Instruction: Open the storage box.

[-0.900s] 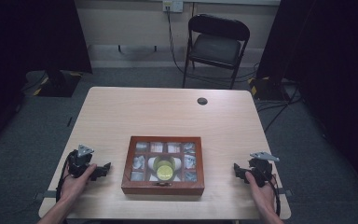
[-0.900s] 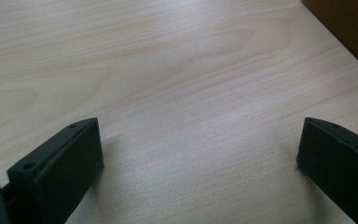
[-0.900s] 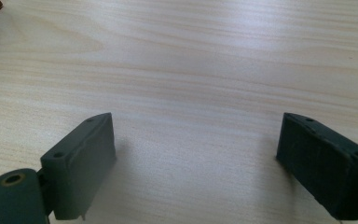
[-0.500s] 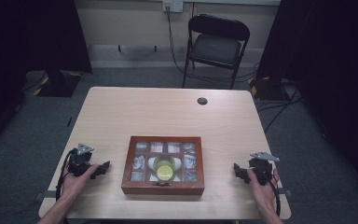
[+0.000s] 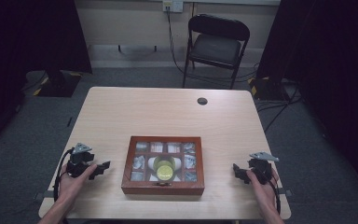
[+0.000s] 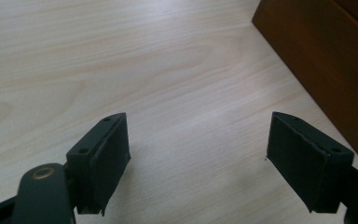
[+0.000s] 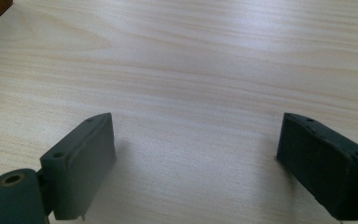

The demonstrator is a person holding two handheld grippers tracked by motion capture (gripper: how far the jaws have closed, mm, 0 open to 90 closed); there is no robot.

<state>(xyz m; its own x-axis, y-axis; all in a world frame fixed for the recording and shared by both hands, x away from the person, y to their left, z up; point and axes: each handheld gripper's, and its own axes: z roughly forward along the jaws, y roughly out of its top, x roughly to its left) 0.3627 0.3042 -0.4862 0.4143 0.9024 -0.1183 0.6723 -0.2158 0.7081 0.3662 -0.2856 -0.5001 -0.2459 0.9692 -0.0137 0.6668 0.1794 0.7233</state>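
Two hand-held grippers are seen on the pale wooden surface (image 5: 168,112), one at each side of a flat brown wooden box with a glass lid (image 5: 163,164). The box is placed near the front edge, in the middle. Small compartments and a round yellow thing (image 5: 165,171) can be seen through the glass.

The left hand-held gripper (image 5: 103,166) is kept just to the left of the box, with its jaws wide apart and nothing between them. In the left gripper view, the dark side of the box (image 6: 326,60) is seen close by at the right. The right hand-held gripper (image 5: 236,171) is kept a little further off on the right, also spread wide and holding nothing.

The box is probably stiff and a bit heavy, and its glass could be broken. It is best held by its wooden sides or opened at the small front clasp (image 5: 162,184).
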